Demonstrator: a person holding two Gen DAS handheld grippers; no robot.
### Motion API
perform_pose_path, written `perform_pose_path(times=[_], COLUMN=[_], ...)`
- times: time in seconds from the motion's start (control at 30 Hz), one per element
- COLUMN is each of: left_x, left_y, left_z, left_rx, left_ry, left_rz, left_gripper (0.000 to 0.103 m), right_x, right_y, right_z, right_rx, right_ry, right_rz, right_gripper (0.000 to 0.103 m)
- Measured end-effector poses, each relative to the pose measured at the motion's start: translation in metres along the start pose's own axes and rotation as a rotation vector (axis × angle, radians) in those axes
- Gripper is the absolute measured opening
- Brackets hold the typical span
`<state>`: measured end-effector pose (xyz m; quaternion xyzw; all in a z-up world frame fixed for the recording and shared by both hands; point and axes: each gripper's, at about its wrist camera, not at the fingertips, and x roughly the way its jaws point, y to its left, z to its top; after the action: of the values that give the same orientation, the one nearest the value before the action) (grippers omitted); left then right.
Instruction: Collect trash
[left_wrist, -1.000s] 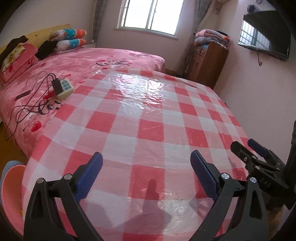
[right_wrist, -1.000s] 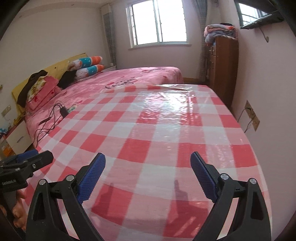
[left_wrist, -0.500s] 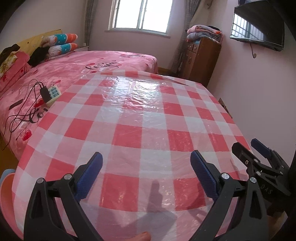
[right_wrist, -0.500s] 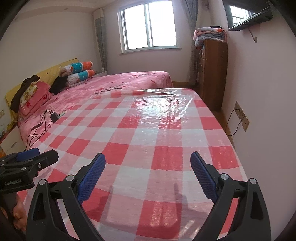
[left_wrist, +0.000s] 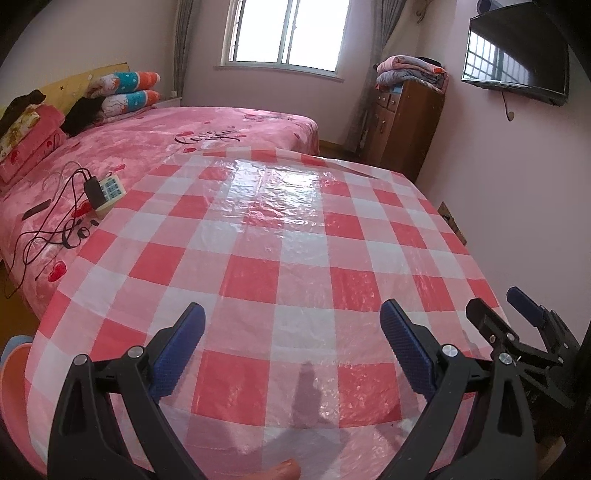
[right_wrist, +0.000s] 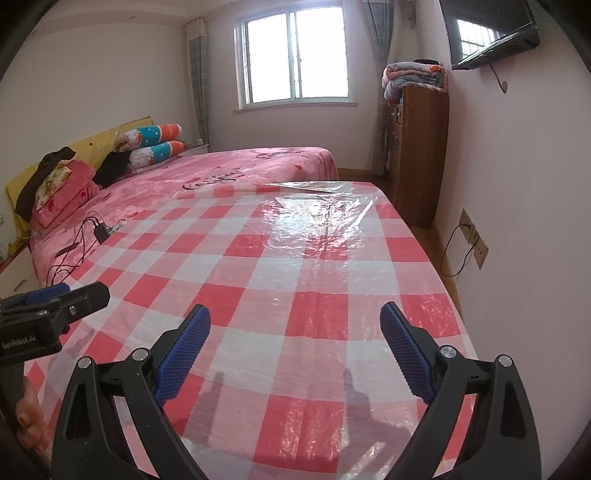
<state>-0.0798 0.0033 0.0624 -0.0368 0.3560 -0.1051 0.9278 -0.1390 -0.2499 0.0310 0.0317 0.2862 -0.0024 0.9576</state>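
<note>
Hovering above the checked cloth (left_wrist: 280, 236), left tool (left_wrist: 291, 347) and right tool (right_wrist: 295, 345) gape wide, empty

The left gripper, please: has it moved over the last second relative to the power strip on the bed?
Yes. The left gripper has pulled back from the power strip and tilted upward; more wall and window show.

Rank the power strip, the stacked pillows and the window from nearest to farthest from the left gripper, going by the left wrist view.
From the left gripper:
1. Power strip, on the pink bedspread to the left, with cables plugged in.
2. Stacked pillows, farther left, at the headboard.
3. Window, on the far wall, straight ahead.
</note>
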Motion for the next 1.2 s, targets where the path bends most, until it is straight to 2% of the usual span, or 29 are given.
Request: perform_pose_path(times=[0.2,1.0,1.2], left_x=[-0.003,0.002,0.023], left_y=[0.001,0.010,0.012], left_z=[0.001,0.001,0.000], left_rx=[-0.009,-0.026,-0.012], left_ry=[-0.016,-0.036,0.016], left_rz=[0.020,0.013,0.029], left_gripper=[0.099,0.099,0.099], right_x=[0.000,0.010,0.025], right_y=[0.001,0.009,0.008], right_z=[-0.001,-0.004,-0.003], right_rx=[-0.009,-0.021,-0.002], right_ry=[-0.002,0.032,0.091], right_rz=[-0.003,0.004,0.014], right_gripper=[0.092,0.092,0.092])
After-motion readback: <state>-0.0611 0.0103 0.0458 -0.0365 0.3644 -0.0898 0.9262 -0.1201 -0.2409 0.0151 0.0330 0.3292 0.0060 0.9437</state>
